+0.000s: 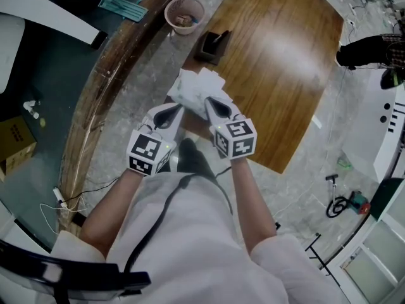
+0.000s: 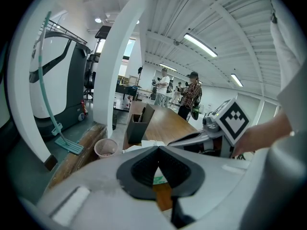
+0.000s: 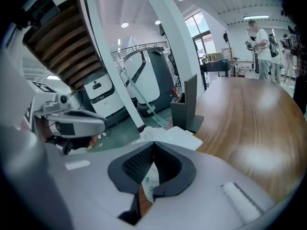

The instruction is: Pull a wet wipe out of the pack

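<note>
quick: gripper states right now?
Left gripper: closed, nothing visibly pinched.
Right gripper: closed; white green-printed wipe pack shows between its jaws, grip unclear.

head view: steep down | gripper views: low, close | shared: wipes [image 1: 196, 87]

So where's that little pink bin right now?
In the head view, the pink bin stands on the floor near the top, just left of the wooden table and beside the dark box.
</note>
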Demonstrator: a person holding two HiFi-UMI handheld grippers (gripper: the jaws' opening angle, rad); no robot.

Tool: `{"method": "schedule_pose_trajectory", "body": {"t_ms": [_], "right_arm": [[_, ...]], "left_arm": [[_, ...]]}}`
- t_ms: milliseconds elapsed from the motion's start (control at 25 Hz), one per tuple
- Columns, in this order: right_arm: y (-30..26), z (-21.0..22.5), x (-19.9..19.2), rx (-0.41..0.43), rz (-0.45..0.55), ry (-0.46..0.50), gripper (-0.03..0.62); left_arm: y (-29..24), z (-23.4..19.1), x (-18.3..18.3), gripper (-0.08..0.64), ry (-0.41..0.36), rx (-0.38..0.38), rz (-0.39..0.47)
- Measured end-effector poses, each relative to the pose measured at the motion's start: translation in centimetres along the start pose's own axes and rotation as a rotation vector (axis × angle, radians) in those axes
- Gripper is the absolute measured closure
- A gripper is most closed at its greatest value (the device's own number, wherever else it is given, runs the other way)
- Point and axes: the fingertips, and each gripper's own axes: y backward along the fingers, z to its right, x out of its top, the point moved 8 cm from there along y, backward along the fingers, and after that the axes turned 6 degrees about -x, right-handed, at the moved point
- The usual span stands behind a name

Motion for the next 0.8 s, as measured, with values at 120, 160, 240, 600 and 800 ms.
{"method": "schedule_pose_trajectory", "body": {"t_ms": [120,160,240,600,800], "right_arm": [[0.5,0.0,0.2,0.002,0.02,-0.002,0.583],[0.6,-0.1,0.3,0.003,0.026,-0.001,0.583],[1.0,-0.2,0.5,0.003,0.042,-0.001,0.583],[2.4,-0.7,1.4,0.004,0.103,-0.003,0.583],[3.3,-1.2,1.8,-0.002,0.133,0.003,0.584]], "left_arm": [[-0.1,0.1,0.2,0.554,-0.006,-0.003,0.002],[-0.1,0.2,0.3,0.554,-0.009,-0.004,0.004],[-0.1,0.2,0.5,0.554,-0.014,-0.006,0.009],[0.2,0.4,1.3,0.554,-0.04,-0.014,0.027],[0.6,0.6,1.7,0.554,-0.055,-0.022,0.038]]}}
